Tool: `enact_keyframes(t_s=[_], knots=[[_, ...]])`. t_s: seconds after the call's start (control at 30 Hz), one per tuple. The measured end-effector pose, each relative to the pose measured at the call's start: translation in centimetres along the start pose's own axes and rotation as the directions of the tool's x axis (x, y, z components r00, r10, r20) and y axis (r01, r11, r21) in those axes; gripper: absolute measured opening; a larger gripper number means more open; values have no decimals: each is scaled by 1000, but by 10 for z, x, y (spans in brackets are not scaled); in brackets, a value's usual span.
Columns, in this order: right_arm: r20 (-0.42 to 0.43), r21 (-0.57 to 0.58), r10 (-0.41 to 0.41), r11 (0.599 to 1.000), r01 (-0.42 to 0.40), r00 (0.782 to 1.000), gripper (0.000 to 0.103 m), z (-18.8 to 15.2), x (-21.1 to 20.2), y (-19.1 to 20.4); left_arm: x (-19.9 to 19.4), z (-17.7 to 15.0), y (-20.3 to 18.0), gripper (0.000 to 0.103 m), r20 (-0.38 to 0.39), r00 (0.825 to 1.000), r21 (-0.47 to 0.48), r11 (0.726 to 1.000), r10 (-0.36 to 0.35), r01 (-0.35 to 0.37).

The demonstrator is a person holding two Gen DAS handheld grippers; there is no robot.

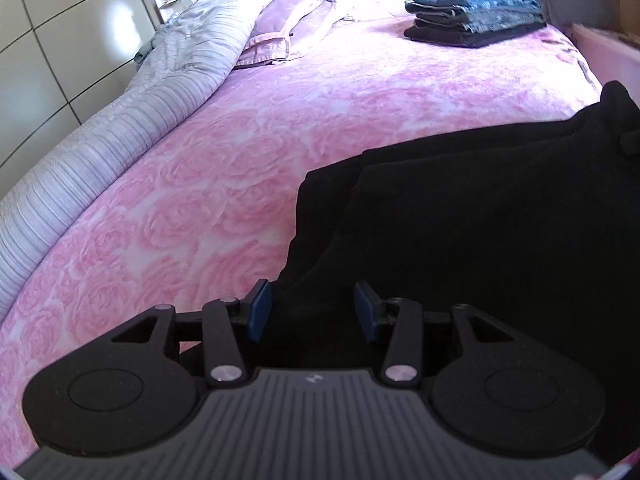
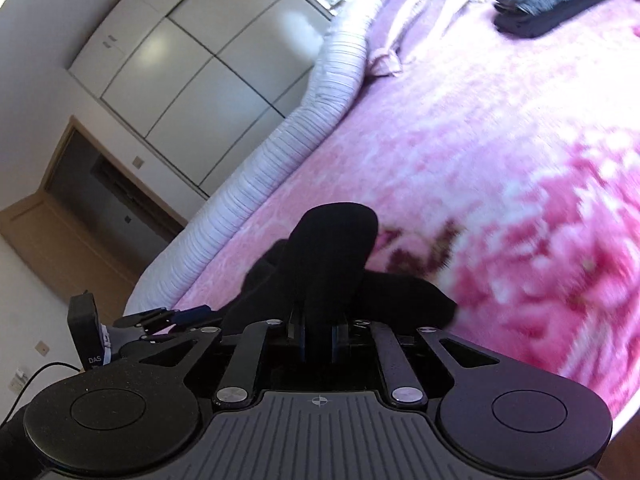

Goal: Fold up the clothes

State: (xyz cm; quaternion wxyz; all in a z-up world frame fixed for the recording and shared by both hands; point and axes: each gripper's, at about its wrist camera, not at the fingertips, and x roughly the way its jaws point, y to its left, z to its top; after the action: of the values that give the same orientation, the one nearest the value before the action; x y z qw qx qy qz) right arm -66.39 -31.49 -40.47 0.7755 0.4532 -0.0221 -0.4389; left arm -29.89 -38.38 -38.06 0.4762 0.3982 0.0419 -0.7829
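Jaws of the right gripper were pinched nearly together on a fold of the black garment, which rose in a hump just ahead of the pads. Those of the left gripper stood partly apart, their blue pads on either side of the same black garment without pressing it. That garment lay spread near the bed's near edge, on the pink rose-patterned blanket. At the bed's far right corner sat a stack of folded jeans. A mauve pillow lay at the far end, and a striped grey quilt was bunched along the left edge. Beyond the bed stood pale wardrobe doors.
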Motion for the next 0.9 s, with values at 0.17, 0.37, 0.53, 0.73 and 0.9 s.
enact_keyframes(t_s=[0.17,0.37,0.53,0.73,0.9], knots=[[27,55,-35,998,34,999,12,-10,-27,-5,-1,0,0,41,-6,1000,3,1000,-2,2],[139,-136,-121,981,140,983,22,3,-55,44,-34,8,4,41,36,999,2,1000,13,-13],[167,-368,-59,922,118,984,24,21,-29,82,-40,8,0,41,36,999,-11,1000,-28,28],[-54,-518,-280,828,213,958,24,6,38,66,-6,-4,-7,44,-2,999,13,999,-44,44],[-39,-493,-289,838,233,956,24,0,25,59,1,6,0,44,-29,998,-4,999,-53,53]])
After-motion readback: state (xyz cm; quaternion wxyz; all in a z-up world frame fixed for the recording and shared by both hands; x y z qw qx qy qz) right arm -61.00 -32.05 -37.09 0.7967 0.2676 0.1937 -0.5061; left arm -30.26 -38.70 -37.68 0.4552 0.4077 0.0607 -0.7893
